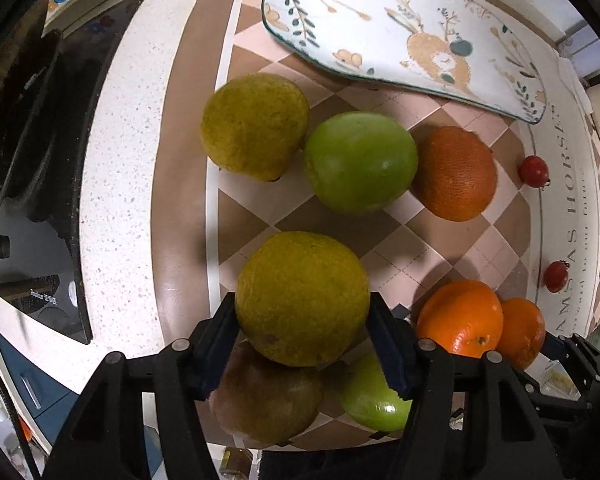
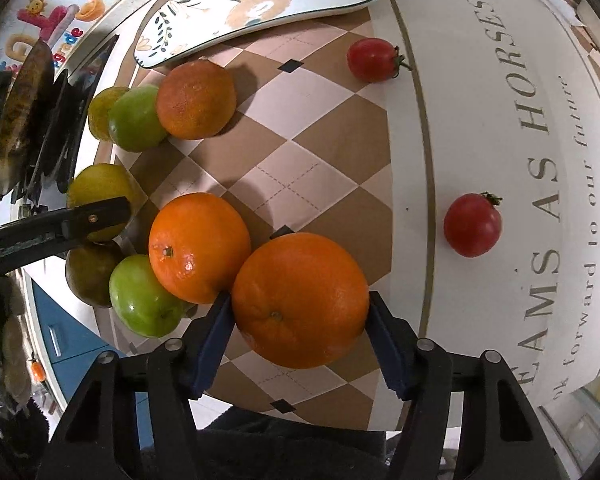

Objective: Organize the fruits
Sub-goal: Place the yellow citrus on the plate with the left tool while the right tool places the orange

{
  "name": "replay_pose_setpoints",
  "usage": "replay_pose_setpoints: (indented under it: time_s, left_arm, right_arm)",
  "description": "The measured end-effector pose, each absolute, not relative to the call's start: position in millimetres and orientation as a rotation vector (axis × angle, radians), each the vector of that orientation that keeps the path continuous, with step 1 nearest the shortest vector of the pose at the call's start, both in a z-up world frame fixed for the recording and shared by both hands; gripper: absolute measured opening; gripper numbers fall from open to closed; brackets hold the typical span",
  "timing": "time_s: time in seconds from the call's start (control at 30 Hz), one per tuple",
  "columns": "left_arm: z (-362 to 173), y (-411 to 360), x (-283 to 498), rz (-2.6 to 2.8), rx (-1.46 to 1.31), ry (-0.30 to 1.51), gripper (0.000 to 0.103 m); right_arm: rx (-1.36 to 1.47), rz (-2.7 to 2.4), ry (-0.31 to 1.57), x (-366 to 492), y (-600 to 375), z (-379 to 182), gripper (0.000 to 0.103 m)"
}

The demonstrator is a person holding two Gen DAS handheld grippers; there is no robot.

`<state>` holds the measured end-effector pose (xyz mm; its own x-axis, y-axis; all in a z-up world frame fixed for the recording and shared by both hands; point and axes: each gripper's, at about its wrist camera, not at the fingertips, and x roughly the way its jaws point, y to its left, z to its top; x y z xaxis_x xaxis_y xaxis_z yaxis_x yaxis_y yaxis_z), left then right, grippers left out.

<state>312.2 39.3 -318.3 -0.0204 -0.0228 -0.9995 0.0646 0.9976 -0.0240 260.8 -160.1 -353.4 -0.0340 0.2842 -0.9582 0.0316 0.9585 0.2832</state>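
left claw (image 1: 302, 316) clamped, right claw (image 2: 300, 308) clamped

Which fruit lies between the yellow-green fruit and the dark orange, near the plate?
A green apple lies between the yellow-green fruit and the dark orange, touching both. The left wrist view shows this best.

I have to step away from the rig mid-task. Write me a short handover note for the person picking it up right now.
Left tool: shut on a dull yellow-green round citrus fruit, above the checked mat.
Right tool: shut on a large bright orange.
On the brown-and-pink checked mat: a second bright orange, two shiny green apples, a dark reddish orange, more yellow-green citrus, and a brownish fruit.
Two small red tomatoes sit apart near the mat's lettered border.
Done: nothing on the floral oval ceramic plate.
Left: place both held fruits, then sort the rest.
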Motion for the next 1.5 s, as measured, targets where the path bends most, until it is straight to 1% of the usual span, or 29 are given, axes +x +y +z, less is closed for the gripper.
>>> replay_pose_setpoints:
  time_s: [0.17,0.3,0.43,0.5,0.6,0.7,0.93,1.17,1.5]
  left_arm:
    - [-289,38,303,-0.101,0.02,1.549,0.06]
    - [-252,34,308,-0.152,-0.036,1.504,0.06]
    - [-216,24,346,-0.201,-0.097,1.448,0.06]
    - [-211,22,376,-0.212,-0.113,1.43,0.06]
    - [-216,11,423,-0.193,-0.111,1.422,0.06]
    - [-235,9,465,-0.16,-0.111,1.452,0.06]
    - [-283,7,521,-0.116,-0.173,1.574,0.06]
    - [-315,6,542,-0.103,-0.217,1.655,0.06]
    - [-334,-5,535,-0.102,-0.173,1.707,0.061]
  right_arm:
    - [0.296,0.206,1.577,259,-175,-337,0.067]
    - [0.362,0.227,1.526,275,-190,-305,0.067]
    - [0.374,0.253,1.446,316,-194,-275,0.067]
    - [0.359,0.258,1.41,347,-192,-266,0.067]
    - [0.309,0.244,1.381,395,-185,-265,0.067]
    - [0.272,0.231,1.392,444,-178,-277,0.067]
    - [0.188,0.214,1.471,511,-163,-328,0.067]
    - [0.153,0.208,1.525,530,-164,-352,0.067]
    - [0.156,0.211,1.563,544,-162,-357,0.069]
